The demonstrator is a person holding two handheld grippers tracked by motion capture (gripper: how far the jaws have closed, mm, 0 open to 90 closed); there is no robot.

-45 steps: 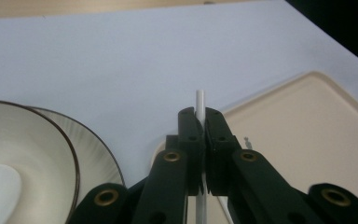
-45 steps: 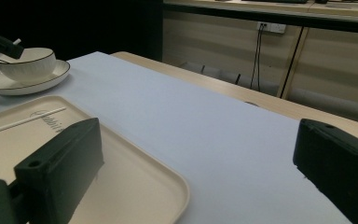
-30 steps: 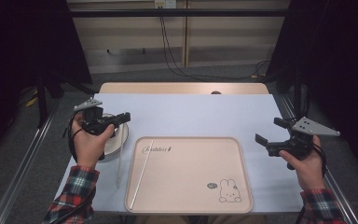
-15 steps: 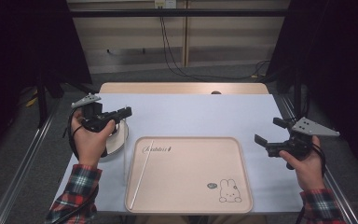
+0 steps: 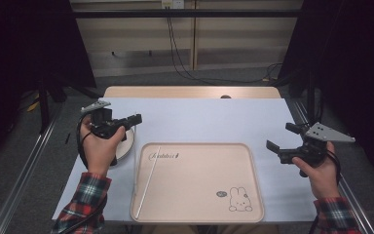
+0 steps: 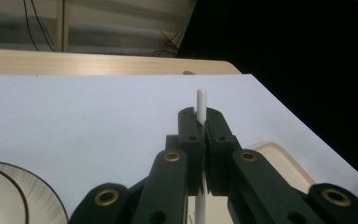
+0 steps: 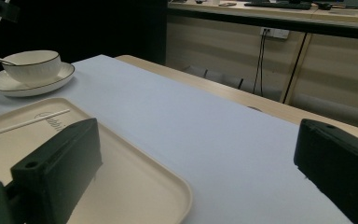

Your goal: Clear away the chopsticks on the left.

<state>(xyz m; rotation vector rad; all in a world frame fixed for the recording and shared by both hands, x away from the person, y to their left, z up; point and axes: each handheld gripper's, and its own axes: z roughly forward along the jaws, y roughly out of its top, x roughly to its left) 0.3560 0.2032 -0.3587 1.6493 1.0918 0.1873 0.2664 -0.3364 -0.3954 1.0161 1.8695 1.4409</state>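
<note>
Left tool [image 6: 200, 140] clamped on white chopstick [image 6: 201, 100], second chopstick [image 5: 148, 180] left on tray [image 5: 253, 170], right tool [image 5: 285, 141] gaping empty.

Dim, even overhead light; dark surroundings, soft shadows, slightly blurred close fingers.

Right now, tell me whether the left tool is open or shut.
Shut: the left tool clamps a thin white stick between its closed jaws.

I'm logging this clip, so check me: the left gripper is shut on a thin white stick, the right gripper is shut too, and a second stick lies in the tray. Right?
Not quite. The right gripper is open, its jaws wide apart with nothing between them, as the right gripper view shows. The left gripper is shut on the white stick, and a second stick lies in the tray.
</note>
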